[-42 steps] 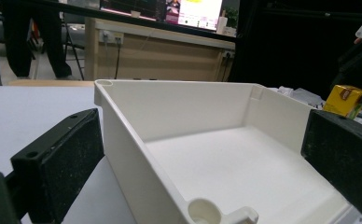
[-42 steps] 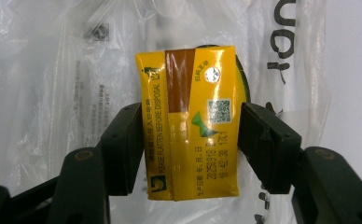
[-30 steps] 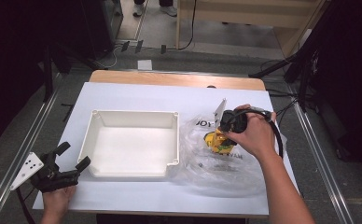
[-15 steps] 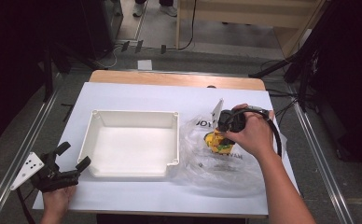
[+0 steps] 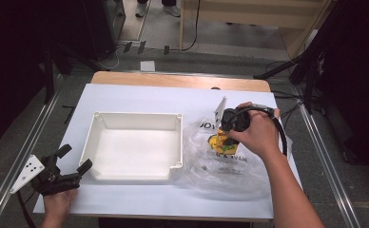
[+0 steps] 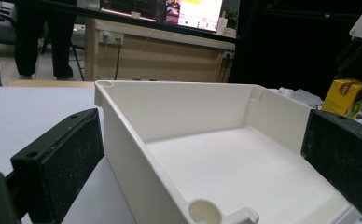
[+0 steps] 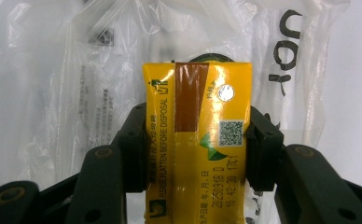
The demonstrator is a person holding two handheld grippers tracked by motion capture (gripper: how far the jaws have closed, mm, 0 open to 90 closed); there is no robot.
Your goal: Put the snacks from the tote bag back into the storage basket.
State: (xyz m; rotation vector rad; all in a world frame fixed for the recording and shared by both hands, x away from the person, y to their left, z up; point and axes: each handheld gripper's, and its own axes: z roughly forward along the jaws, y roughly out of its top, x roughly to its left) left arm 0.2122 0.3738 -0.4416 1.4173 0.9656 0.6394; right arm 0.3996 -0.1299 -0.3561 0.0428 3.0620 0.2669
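A yellow drink carton (image 7: 198,140) sits between the jaws of my right gripper (image 7: 197,140), which is shut on it, pads pressing both of its sides. In the high view the carton (image 5: 219,141) is held over a crumpled clear plastic bag (image 5: 220,164) right of centre, under my right gripper (image 5: 228,129). A white rectangular tray (image 5: 179,142) lies in the middle of the table. My left gripper (image 5: 75,159) stands open at the front left corner, just left of the tray. In the left gripper view the tray's near corner (image 6: 123,140) lies between the spread jaws, and the carton (image 6: 342,95) shows beyond.
The white table (image 5: 140,97) has a wooden strip along its far edge. Metal rails run down both sides. Printed lettering marks the plastic bag (image 7: 286,46). Beyond the table stand a wooden desk (image 6: 160,56) and a person's legs (image 6: 44,42).
Almost nothing has moved. My right gripper stays shut on the carton over the bag, and my left gripper stays open by the tray's front left corner.
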